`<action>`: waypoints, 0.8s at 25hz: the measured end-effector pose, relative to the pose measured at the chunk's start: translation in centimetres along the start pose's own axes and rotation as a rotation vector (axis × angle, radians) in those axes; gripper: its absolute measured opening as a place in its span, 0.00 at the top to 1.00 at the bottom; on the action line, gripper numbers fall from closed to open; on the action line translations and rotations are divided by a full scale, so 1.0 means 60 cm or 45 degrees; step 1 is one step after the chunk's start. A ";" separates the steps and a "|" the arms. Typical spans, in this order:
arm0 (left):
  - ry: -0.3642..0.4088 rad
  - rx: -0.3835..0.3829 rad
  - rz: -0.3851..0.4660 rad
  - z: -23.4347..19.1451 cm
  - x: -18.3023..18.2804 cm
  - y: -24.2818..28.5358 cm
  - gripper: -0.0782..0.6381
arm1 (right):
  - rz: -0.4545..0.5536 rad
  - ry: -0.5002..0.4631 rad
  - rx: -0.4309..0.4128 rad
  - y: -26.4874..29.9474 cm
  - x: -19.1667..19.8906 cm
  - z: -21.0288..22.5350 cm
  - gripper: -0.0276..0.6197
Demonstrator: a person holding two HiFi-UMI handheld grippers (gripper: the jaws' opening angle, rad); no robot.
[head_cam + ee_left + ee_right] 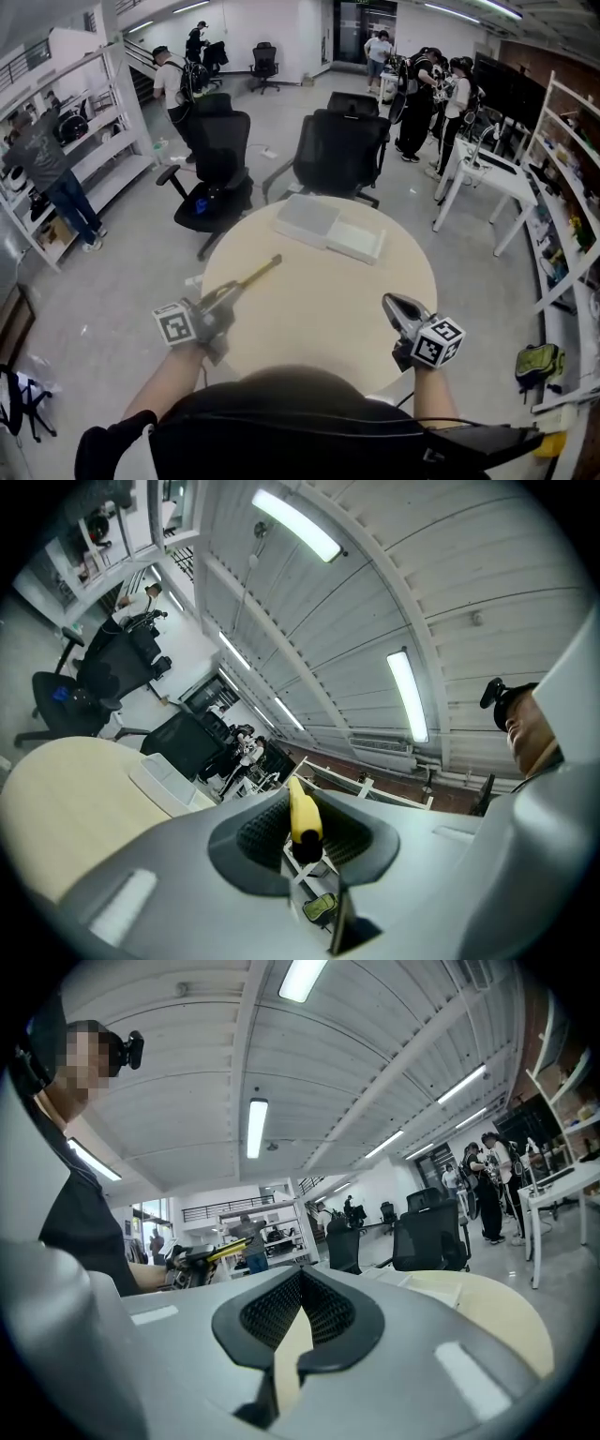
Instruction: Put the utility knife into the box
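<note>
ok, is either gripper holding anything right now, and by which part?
Left gripper is shut on the utility knife, fingers clamping its near end; the rest sticks out ahead. Right gripper holds nothing.

My pads (pixel 262 832) look matt, ribbed, rubbery. The utility knife (pixel 304 816) is smooth plastic, the table (pixel 319 300) smooth and matt, and the box (pixel 328 228) frosted, translucent plastic.

The round beige table (pixel 319 291) bears an open box (pixel 328 228) near its far edge.
</note>
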State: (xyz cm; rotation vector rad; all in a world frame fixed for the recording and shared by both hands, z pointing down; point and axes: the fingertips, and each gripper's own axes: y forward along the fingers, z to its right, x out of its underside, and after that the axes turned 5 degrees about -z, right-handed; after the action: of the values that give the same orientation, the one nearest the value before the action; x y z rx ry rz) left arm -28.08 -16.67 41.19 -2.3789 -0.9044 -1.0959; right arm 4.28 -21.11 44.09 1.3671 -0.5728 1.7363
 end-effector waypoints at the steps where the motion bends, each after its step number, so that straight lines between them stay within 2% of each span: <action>1: 0.011 -0.008 0.000 0.002 -0.008 0.001 0.79 | 0.003 -0.006 -0.010 0.006 -0.005 0.002 0.94; 5: 0.064 0.014 -0.008 0.016 -0.049 0.016 0.79 | 0.009 -0.029 -0.004 0.023 -0.028 0.011 0.94; 8: 0.090 0.067 -0.006 0.003 -0.094 0.023 0.79 | -0.001 -0.061 0.030 0.044 -0.048 0.000 0.94; 11: 0.093 0.149 -0.021 -0.038 -0.148 0.043 0.79 | 0.000 -0.099 0.119 0.081 -0.086 -0.002 0.94; 15: 0.106 0.247 -0.112 -0.096 -0.216 0.063 0.79 | 0.024 -0.095 0.214 0.137 -0.135 -0.025 0.94; 18: 0.132 0.344 -0.167 -0.135 -0.250 0.089 0.79 | 0.020 -0.113 0.305 0.163 -0.159 -0.026 0.94; 20: 0.137 0.376 -0.192 -0.170 -0.267 0.117 0.79 | 0.012 -0.128 0.336 0.183 -0.165 -0.019 0.94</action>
State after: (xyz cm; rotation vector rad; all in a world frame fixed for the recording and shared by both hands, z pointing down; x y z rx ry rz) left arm -36.62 -33.85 34.79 -2.0213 -1.1360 -1.0515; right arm -4.82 -29.55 35.92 1.6439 -0.4148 1.8065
